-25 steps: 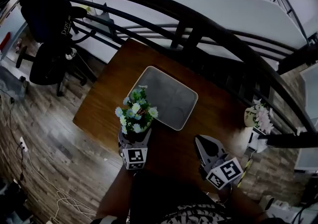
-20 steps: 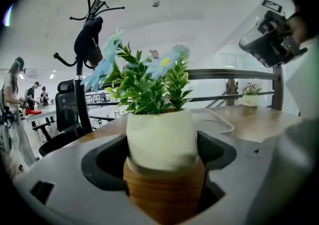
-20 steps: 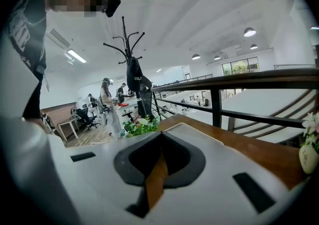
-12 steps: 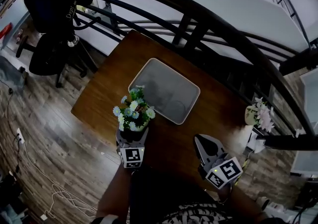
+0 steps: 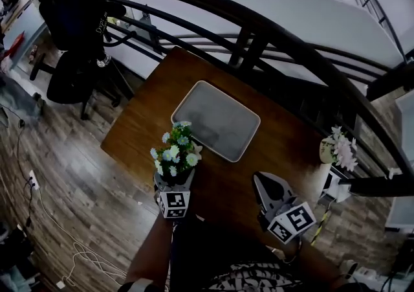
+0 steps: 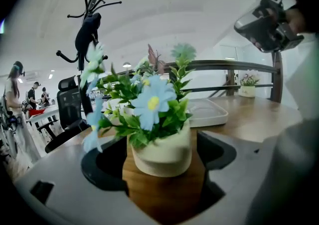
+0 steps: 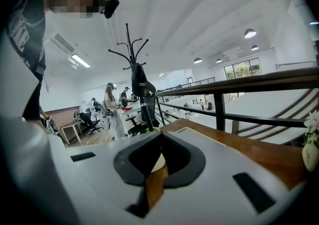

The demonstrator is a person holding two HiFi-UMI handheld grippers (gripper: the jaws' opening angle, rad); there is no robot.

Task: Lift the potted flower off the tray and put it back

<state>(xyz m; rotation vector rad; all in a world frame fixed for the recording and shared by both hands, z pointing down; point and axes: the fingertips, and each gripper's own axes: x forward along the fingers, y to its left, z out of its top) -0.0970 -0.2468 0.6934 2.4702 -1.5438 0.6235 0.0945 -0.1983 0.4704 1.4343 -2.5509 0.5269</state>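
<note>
The potted flower [image 5: 174, 155], blue and white blooms in a cream pot [image 6: 162, 151], is off the grey tray [image 5: 217, 120], near the table's front-left side. My left gripper [image 5: 174, 179] has a jaw on each side of the pot and is shut on it. The pot's base is low over the brown table [image 5: 139, 132]; I cannot tell whether it rests there. In the left gripper view the empty tray [image 6: 207, 112] lies behind the flower. My right gripper [image 5: 261, 179] hangs over the table's front right, shut and holding nothing, its jaw tips meeting in the right gripper view [image 7: 159, 136].
A second potted flower [image 5: 336, 148] stands at the table's right edge. A dark railing [image 5: 259, 32] runs behind the table. An office chair [image 5: 71, 83] and a coat rack [image 6: 89, 34] stand to the left, and people are working further off.
The left gripper has brought the potted flower from the tray's near-left edge toward me, so it now stands apart from the tray. The right gripper has stayed put.
</note>
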